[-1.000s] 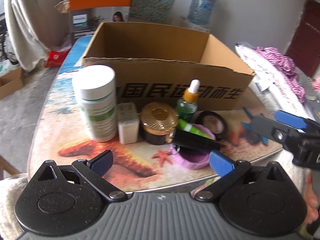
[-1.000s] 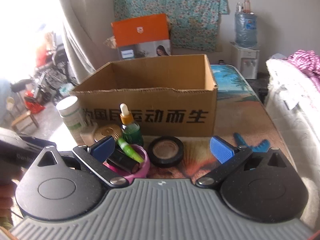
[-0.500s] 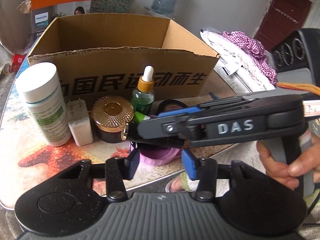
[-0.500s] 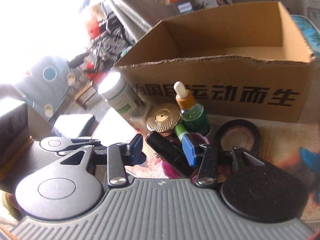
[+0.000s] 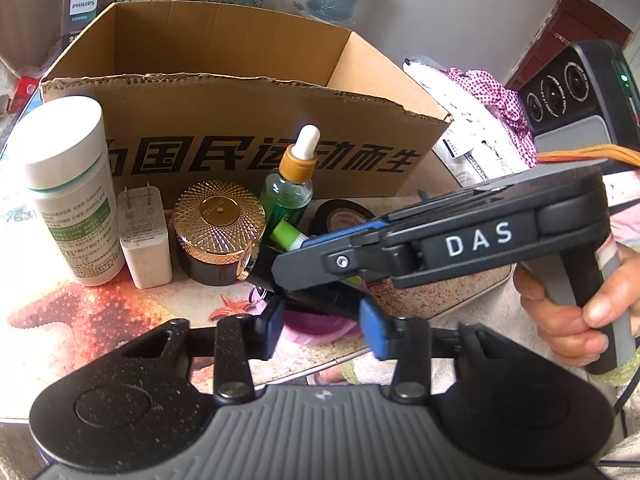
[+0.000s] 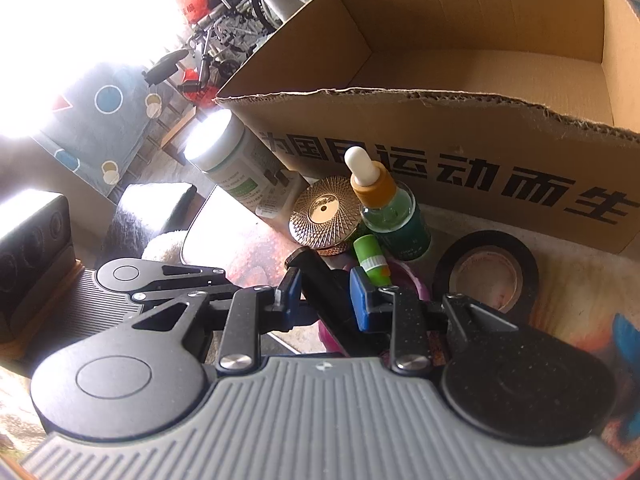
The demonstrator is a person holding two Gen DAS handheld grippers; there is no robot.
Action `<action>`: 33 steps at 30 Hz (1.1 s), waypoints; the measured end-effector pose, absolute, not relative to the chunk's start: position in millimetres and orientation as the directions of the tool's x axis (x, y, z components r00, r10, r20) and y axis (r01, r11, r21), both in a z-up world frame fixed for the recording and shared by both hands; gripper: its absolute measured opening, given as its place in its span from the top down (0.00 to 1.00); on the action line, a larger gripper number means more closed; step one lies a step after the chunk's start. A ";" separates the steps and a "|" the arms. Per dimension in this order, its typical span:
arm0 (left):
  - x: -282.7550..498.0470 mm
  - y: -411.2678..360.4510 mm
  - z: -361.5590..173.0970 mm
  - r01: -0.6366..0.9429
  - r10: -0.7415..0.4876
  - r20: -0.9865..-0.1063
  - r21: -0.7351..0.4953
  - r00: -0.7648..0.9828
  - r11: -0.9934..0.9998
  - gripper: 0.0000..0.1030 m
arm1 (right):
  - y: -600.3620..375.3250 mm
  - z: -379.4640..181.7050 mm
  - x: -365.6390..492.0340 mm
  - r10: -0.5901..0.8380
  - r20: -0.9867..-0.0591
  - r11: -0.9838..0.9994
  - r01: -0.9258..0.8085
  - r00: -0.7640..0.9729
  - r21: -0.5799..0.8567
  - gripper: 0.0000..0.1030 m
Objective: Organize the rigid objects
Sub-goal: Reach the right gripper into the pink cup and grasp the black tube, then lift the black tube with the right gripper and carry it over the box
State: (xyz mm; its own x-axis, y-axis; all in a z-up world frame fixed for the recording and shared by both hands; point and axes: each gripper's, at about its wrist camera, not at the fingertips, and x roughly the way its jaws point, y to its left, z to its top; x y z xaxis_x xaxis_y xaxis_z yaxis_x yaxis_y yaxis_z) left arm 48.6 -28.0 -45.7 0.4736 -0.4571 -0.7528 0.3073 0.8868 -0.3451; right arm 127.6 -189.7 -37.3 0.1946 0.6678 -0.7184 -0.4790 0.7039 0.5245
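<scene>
the bench [image 5: 72, 308] wears a printed beach cloth with orange starfish, and an open cardboard box [image 5: 224, 120] stands on it as the landmark; behind the box are a grey wall, a water bottle and an orange carton, and right of it a bed heaped with pink checked cloth. in front of the box stand a white bottle [image 5: 68, 196], a white plug adapter [image 5: 144, 240], a gold-lidded jar [image 5: 218, 228], a green dropper bottle [image 5: 290, 188] and a roll of black tape [image 5: 340, 216]. the black tube [image 6: 328, 296] lies tilted across a purple bowl [image 5: 316, 324], mostly hidden in the left view by the right gripper [image 6: 326, 296], whose jaws are closing with the tube between them, pads at its sides. the left gripper [image 5: 320, 328] jaws are opening, with only the bowl's near rim seen between them. a green tube [image 6: 370, 256] pokes from the bowl. only the right view shows the box's bare floor and a glaring, washed-out window side; only the left shows the hand [image 5: 568, 312] on the handle.
</scene>
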 end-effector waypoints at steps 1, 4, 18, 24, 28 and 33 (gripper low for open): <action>49.0 -27.8 -45.8 0.302 -0.454 -0.753 -0.344 0.476 0.889 0.49 | -191.5 -37.4 129.8 0.672 -0.718 0.699 -0.471 0.178 0.538 0.73; 51.5 -28.2 -47.1 0.288 -0.456 -0.754 -0.357 0.474 0.889 0.47 | -193.5 -41.1 135.7 0.688 -0.711 0.685 -0.449 0.142 0.574 0.73; 50.7 -25.7 -48.9 0.216 -0.400 -0.755 -0.337 0.519 0.916 0.63 | -193.4 -37.7 128.6 0.700 -0.694 0.679 -0.458 0.168 0.574 0.77; 45.1 -23.8 -42.5 0.212 -0.377 -0.739 -0.312 0.558 0.926 0.69 | -198.7 -30.7 120.3 0.717 -0.666 0.669 -0.469 0.205 0.576 0.77; 43.3 -25.3 -39.9 0.215 -0.365 -0.729 -0.295 0.579 0.931 0.70 | -201.0 -25.6 115.4 0.721 -0.654 0.667 -0.483 0.228 0.567 0.77; 44.5 -29.1 -36.5 0.221 -0.355 -0.720 -0.278 0.596 0.935 0.71 | -204.6 -21.4 111.8 0.731 -0.637 0.661 -0.486 0.246 0.571 0.77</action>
State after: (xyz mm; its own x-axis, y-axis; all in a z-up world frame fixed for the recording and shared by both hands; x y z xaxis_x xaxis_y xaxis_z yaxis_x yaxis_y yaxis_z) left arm 44.5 -29.1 -36.5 0.5963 -0.3549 -0.7201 0.2210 0.9349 -0.2778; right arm 111.8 -204.6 -21.4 0.2464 0.7307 -0.6367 -0.4863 0.6615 0.5709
